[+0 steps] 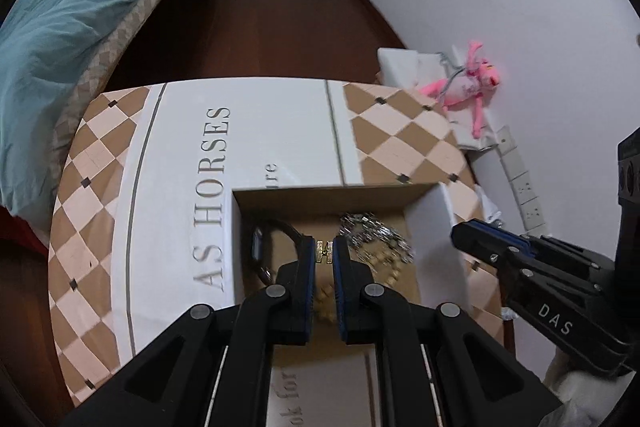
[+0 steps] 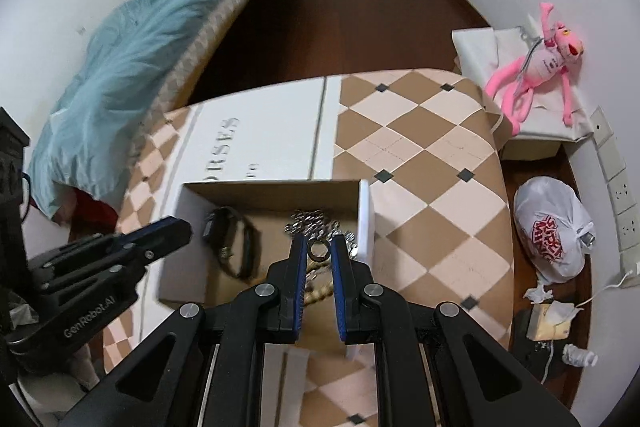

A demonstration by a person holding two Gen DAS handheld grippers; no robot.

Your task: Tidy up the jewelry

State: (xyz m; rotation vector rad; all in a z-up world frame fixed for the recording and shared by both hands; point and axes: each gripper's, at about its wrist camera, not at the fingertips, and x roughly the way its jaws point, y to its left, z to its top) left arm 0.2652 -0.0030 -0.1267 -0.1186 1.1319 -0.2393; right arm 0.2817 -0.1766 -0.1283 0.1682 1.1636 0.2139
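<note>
Underneath, checkered tablecloth; beyond, bed.

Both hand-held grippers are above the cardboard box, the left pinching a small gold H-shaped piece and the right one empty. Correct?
Not quite. The right hand-held gripper is not empty: the right wrist view shows a ring pinched between its fingers. The left hand-held gripper does pinch the gold H-shaped piece above the cardboard box.

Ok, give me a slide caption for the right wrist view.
Right gripper pinches a dark ring above the open cardboard box holding a watch and silver chain.
</note>
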